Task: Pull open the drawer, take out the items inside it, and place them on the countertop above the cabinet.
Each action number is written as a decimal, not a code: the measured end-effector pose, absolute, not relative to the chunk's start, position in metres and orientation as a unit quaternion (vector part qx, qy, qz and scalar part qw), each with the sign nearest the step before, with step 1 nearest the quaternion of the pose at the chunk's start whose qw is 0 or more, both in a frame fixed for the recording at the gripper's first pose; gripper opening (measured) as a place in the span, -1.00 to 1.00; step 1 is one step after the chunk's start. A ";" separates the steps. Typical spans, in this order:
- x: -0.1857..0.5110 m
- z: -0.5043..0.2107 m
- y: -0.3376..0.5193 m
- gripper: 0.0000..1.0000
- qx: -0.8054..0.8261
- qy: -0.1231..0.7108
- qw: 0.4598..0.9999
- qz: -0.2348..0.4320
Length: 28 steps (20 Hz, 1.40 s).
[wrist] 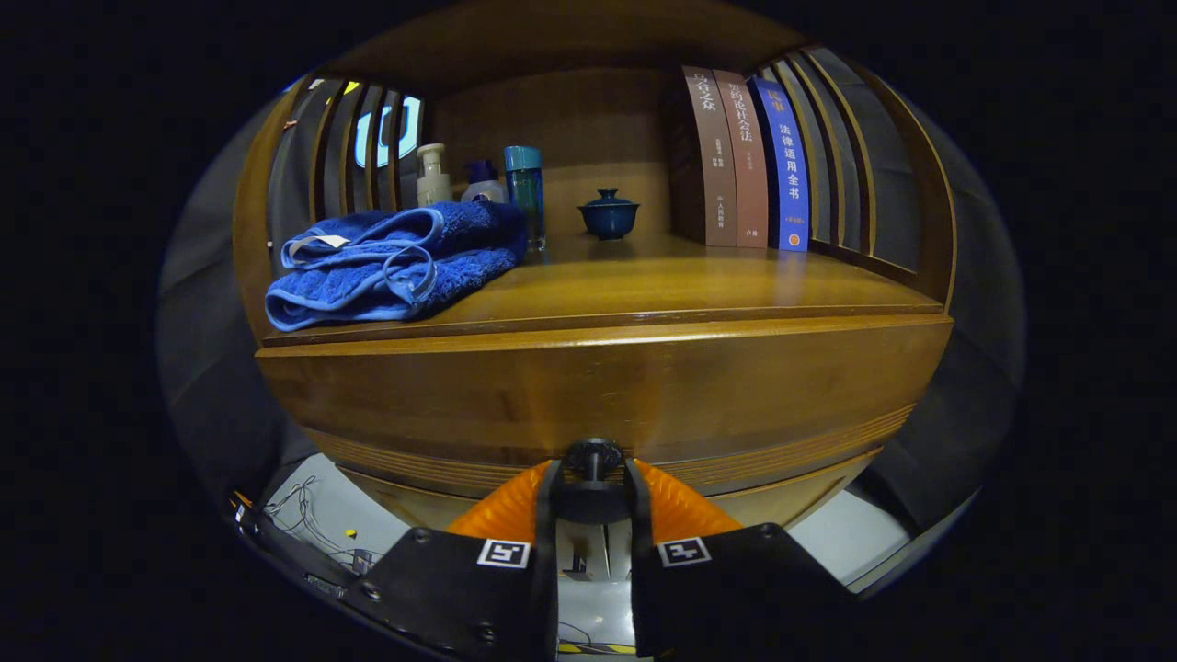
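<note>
step 1, drawer still closed. hand-held gripper (592,478) fingers pinch the knob (592,455) on the drawer (588,395) front, just under the counter (662,276). towel (386,267) on counter, left of knob. next: straight pull back, keep the pinch.

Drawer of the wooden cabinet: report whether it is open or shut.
Shut, as far as visible: the wooden drawer front sits under the countertop with no interior showing. The claw is closed around its dark round knob.
</note>
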<state>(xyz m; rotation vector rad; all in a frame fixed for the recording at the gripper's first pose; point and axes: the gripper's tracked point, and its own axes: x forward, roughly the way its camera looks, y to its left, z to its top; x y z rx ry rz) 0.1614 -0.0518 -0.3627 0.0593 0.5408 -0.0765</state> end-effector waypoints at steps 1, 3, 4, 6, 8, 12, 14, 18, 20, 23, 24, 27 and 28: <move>0.160 -0.361 -0.051 -0.28 0.029 0.269 0.962 -0.039; 0.153 -0.360 -0.051 -0.28 0.023 0.271 0.962 -0.039; 0.148 -0.360 -0.051 -0.28 0.021 0.273 0.961 -0.038; 0.135 -0.358 -0.049 -0.29 0.018 0.277 0.960 -0.036; 0.118 -0.355 -0.048 -0.29 0.014 0.281 0.959 -0.035; 0.080 -0.350 -0.045 -0.29 0.013 0.293 0.956 -0.029; 0.059 -0.349 -0.043 -0.29 0.014 0.301 0.953 -0.032; 0.023 -0.342 -0.040 -0.29 0.007 0.307 0.951 -0.032; 0.008 -0.341 -0.039 -0.29 0.007 0.309 0.951 -0.031; -0.009 -0.340 -0.038 -0.29 0.009 0.312 0.949 -0.035; -0.015 -0.340 -0.037 -0.29 0.010 0.314 0.949 -0.035; -0.029 -0.346 -0.035 -0.29 0.011 0.323 0.946 -0.037; -0.032 -0.347 -0.034 -0.29 0.011 0.323 0.946 -0.036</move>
